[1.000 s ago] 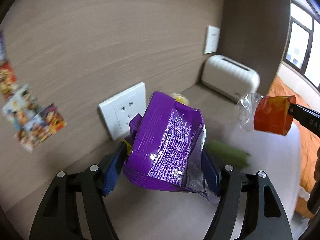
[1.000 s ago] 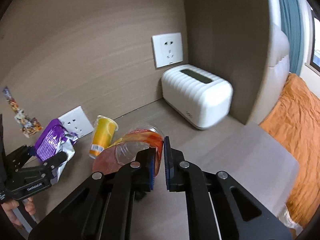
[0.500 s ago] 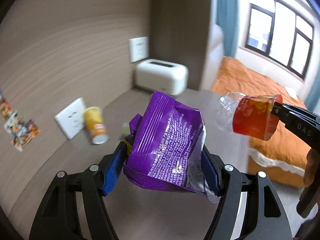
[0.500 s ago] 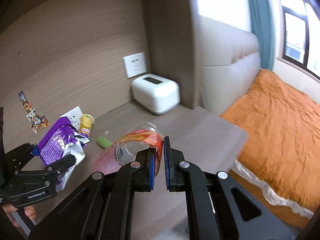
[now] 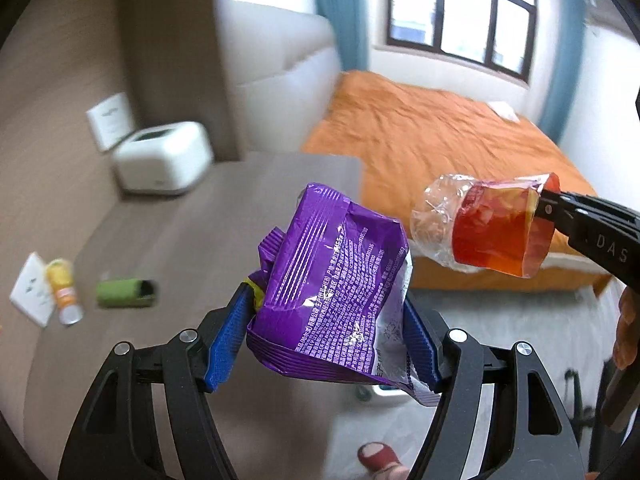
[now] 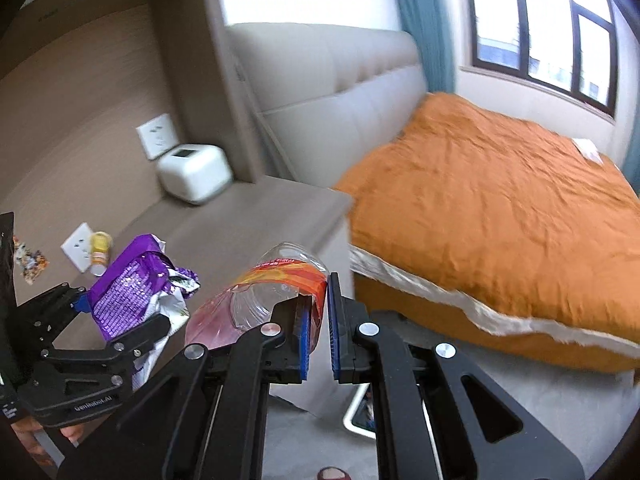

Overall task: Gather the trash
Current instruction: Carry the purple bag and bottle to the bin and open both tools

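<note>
My left gripper (image 5: 326,334) is shut on a crumpled purple snack bag (image 5: 332,296) and holds it in the air past the desk's edge. It also shows in the right wrist view (image 6: 128,296). My right gripper (image 6: 318,316) is shut on the red label of a squashed clear plastic bottle (image 6: 272,296), held to the right of the bag (image 5: 492,228). A yellow bottle (image 5: 64,296) and a green tube (image 5: 126,294) lie on the desk (image 5: 192,232) by a wall socket.
A white ribbed box (image 5: 164,158) stands at the back of the desk. A bed with an orange cover (image 6: 500,200) is to the right. The rim of a white container (image 6: 354,412) shows on the grey floor below the grippers.
Both grippers have swung right and pulled back from the desk wall toward the bed and floor, with the bag and the bottle still held. The desk items now lie far left.
</note>
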Demonstrator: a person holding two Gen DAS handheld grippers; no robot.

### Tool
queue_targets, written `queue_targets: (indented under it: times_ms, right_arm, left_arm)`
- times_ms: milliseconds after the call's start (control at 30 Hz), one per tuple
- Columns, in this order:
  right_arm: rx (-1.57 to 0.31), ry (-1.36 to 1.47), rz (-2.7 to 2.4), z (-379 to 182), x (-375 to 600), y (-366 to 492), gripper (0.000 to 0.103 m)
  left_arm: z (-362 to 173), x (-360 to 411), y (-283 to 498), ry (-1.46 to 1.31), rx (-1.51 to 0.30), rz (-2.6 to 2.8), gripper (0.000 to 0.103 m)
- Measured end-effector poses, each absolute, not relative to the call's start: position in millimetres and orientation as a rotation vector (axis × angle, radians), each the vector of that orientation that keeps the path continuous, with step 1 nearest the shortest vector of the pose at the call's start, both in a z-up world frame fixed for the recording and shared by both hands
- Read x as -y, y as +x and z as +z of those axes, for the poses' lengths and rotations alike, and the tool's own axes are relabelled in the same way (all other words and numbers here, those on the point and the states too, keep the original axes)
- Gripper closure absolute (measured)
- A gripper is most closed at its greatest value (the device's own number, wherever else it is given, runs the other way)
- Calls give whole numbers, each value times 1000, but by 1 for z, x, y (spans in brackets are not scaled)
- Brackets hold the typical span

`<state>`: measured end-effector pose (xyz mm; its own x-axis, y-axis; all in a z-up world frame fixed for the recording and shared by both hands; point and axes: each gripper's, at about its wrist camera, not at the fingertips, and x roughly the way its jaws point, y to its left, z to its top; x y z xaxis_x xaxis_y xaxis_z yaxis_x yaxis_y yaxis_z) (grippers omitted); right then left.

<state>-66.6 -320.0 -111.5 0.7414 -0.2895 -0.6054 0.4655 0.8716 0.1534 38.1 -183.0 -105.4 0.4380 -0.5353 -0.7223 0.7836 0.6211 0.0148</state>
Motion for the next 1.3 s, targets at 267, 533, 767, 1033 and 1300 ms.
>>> queue_targets:
  times_ms: [267, 533, 767, 1033, 1300]
  right_arm:
    - [-698, 377, -518, -160, 366, -104, 94]
    - [-806, 466, -587, -240, 410, -117, 94]
    - [-888, 523, -613, -322, 442, -116, 94]
    - [-1015, 528, -573, -437, 467, -90, 94]
    - [-1124, 507, -557, -520, 478, -71, 27]
  left_arm:
    - [-157, 260, 1, 516, -817, -966, 34]
    - [-240, 321, -20, 618, -959, -1034, 34]
    - [-332, 357, -25, 697, -1040, -1095, 34]
    - [-450, 389, -20, 775, -1140, -1117, 34]
    - [-547, 401, -15, 851, -1244, -1113, 4]
